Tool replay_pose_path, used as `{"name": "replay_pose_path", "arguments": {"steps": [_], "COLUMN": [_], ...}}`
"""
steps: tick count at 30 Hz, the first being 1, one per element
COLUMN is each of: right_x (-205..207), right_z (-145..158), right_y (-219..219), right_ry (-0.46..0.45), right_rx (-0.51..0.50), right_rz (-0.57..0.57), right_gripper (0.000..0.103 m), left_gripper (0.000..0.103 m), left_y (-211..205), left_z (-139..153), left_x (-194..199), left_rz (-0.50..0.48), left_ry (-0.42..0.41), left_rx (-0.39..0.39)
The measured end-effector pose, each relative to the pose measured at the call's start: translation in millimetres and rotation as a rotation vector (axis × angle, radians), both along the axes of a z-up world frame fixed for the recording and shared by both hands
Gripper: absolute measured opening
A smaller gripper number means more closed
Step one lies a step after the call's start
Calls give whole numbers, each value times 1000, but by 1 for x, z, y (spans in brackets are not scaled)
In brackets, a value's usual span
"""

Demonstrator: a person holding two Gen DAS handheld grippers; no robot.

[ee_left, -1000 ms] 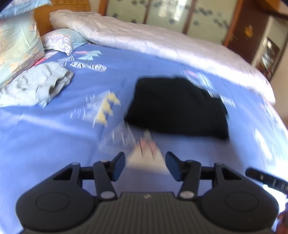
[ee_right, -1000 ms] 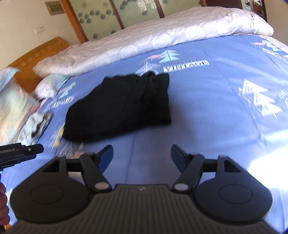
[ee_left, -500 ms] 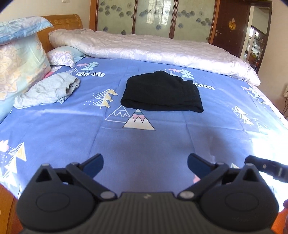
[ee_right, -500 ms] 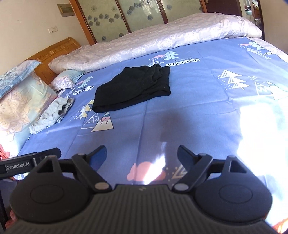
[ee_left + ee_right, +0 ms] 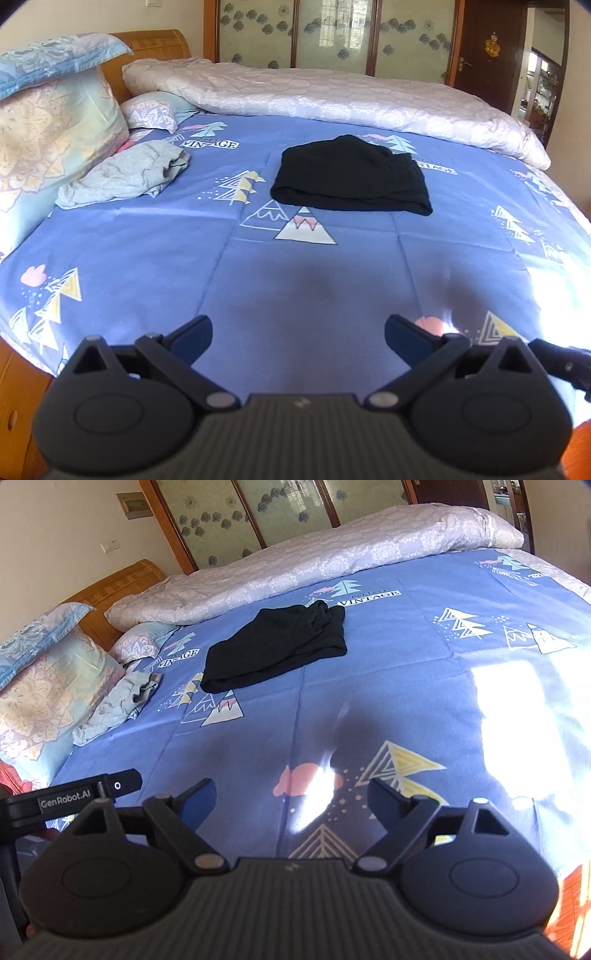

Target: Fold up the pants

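The black pants (image 5: 351,177) lie folded in a compact rectangle on the blue patterned bedsheet (image 5: 295,288), near the middle of the bed; they also show in the right wrist view (image 5: 277,646). My left gripper (image 5: 298,338) is open and empty, held over the near part of the bed, well short of the pants. My right gripper (image 5: 291,801) is open and empty too, also far back from the pants near the bed's front edge.
A crumpled grey garment (image 5: 125,173) lies at the left beside stacked pillows (image 5: 48,122). A rolled pale quilt (image 5: 332,96) runs along the far side. A wooden headboard (image 5: 155,44) stands at the back left. Sunlight falls on the sheet at right (image 5: 517,709).
Both grippers have pulled back from the folded pants toward the bed's near edge, and their jaws have opened wider. The pants stay in place.
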State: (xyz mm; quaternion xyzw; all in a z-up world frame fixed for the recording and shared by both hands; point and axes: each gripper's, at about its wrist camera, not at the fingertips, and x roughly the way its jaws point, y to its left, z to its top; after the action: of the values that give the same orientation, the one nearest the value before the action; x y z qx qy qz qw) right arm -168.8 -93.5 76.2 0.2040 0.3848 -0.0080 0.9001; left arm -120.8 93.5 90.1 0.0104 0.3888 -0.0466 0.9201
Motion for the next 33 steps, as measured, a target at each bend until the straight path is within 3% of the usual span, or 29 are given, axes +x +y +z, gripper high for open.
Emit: {"name": "replay_pose_path", "arguments": {"steps": [10, 18, 33], "right_x": [2, 3, -1], "right_z": [-3, -3, -3], "right_y": [11, 18, 17], "right_ry": [3, 11, 10], "right_rx": [-9, -9, -16], "right_rz": [0, 11, -32], "right_gripper": [94, 94, 95], "left_gripper": [103, 103, 103], "left_y": [7, 3, -13], "left_z": [-4, -8, -16], "left_x": [0, -1, -8], "left_rz": [72, 74, 23], "left_ry": [3, -16, 70], "left_rx": [56, 109, 95]}}
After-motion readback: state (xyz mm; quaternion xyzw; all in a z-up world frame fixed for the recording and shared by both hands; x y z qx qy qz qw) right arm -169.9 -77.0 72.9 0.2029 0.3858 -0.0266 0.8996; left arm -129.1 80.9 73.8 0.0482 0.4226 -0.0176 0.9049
